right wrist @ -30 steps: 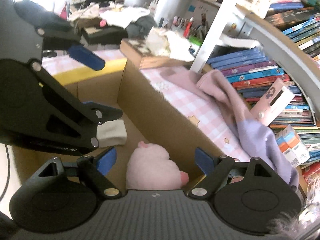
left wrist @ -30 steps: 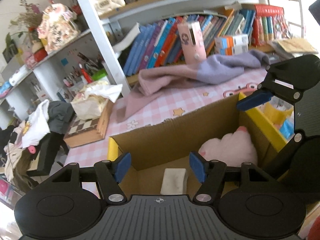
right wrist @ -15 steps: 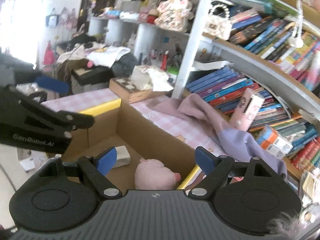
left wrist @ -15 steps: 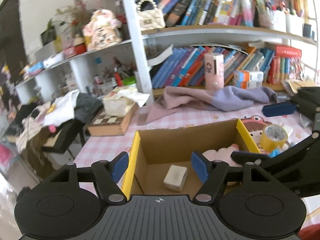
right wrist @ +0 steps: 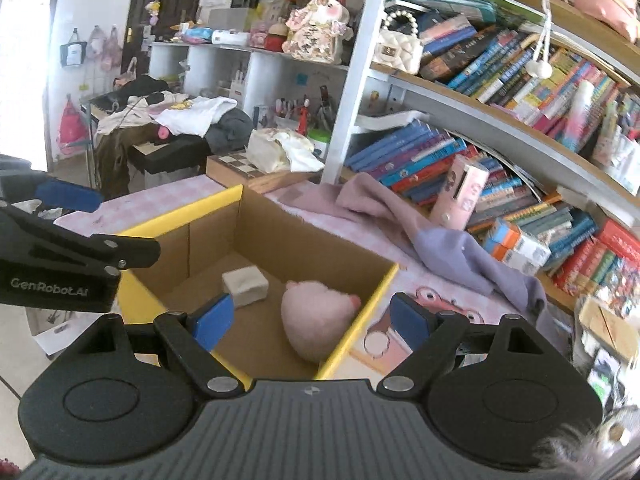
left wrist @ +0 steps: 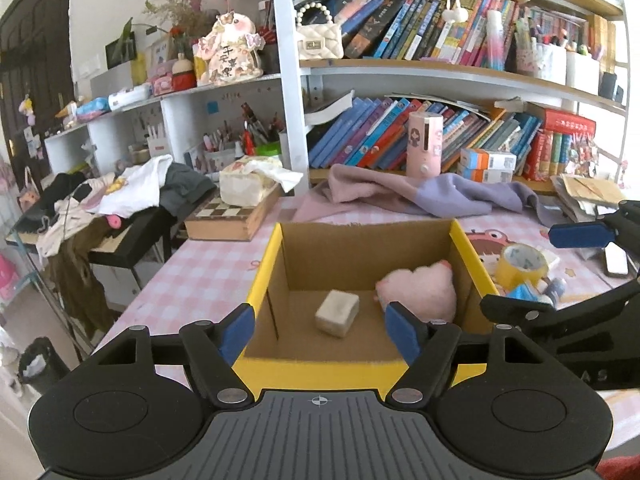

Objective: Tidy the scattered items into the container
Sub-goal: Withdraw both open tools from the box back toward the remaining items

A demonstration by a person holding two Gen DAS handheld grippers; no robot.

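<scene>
Box (left wrist: pixel 280 264) wall hides part of the plush (left wrist: pixel 420 290); left gripper (left wrist: pixel 320 330) opening, right gripper (right wrist: pixel 310 320) wide, both empty.

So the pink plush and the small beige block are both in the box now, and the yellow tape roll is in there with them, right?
Not quite. The pink plush and the beige block do lie in the box, but the yellow tape roll is outside it, on the table to the box's right. The left wrist view shows this.
</scene>
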